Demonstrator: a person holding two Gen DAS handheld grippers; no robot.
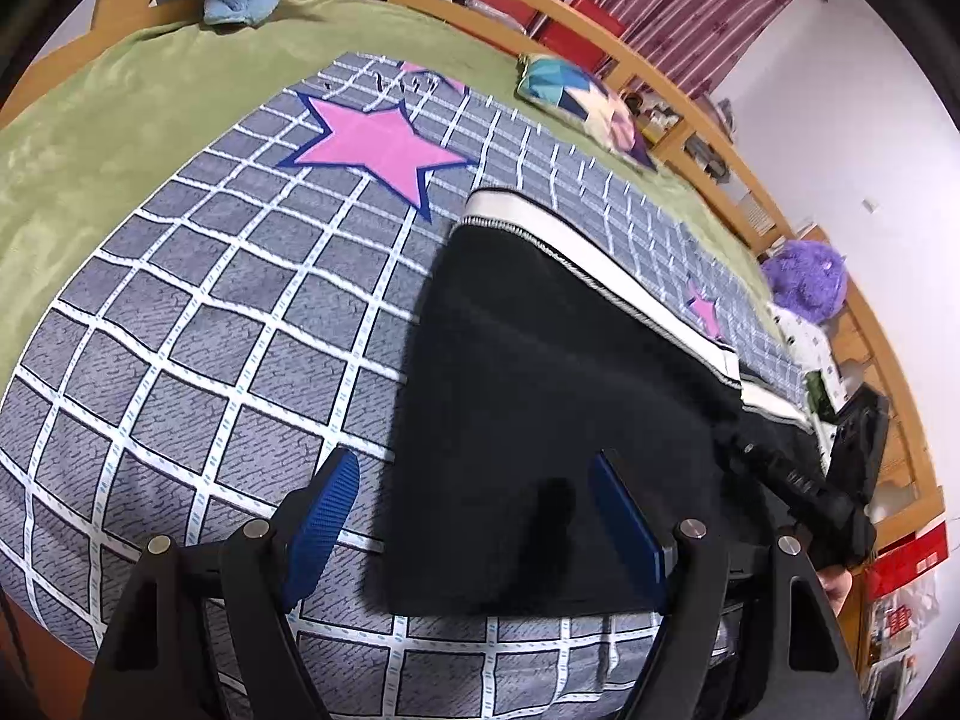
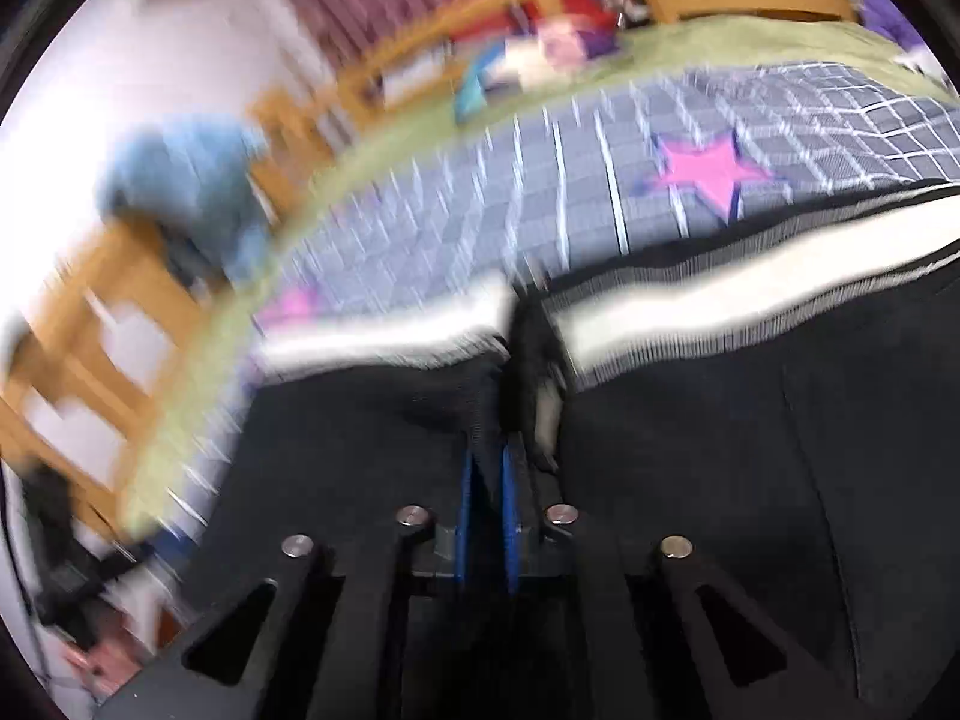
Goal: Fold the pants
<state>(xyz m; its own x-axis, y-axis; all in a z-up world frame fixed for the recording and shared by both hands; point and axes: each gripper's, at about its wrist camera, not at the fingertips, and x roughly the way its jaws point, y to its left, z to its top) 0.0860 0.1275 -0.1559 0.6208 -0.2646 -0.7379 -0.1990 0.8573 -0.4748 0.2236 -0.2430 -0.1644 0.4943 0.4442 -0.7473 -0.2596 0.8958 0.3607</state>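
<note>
Black pants [image 1: 540,396] with a white side stripe [image 1: 600,252] lie folded on a grey checked blanket with pink stars. My left gripper [image 1: 474,480] is open and empty, its blue pads above the near end of the pants. My right gripper [image 2: 487,468] is shut on a fold of the black pants [image 2: 720,420], with fabric pinched between its blue pads. It shows in the left wrist view [image 1: 798,480] at the right end of the pants. The right wrist view is motion-blurred.
The checked blanket [image 1: 210,312] covers a green bedspread [image 1: 120,108]. A patterned cushion [image 1: 576,96] and a purple plush toy [image 1: 807,282] lie near the wooden bed rail [image 1: 660,66]. A blue cloth [image 1: 240,0] sits at the far corner.
</note>
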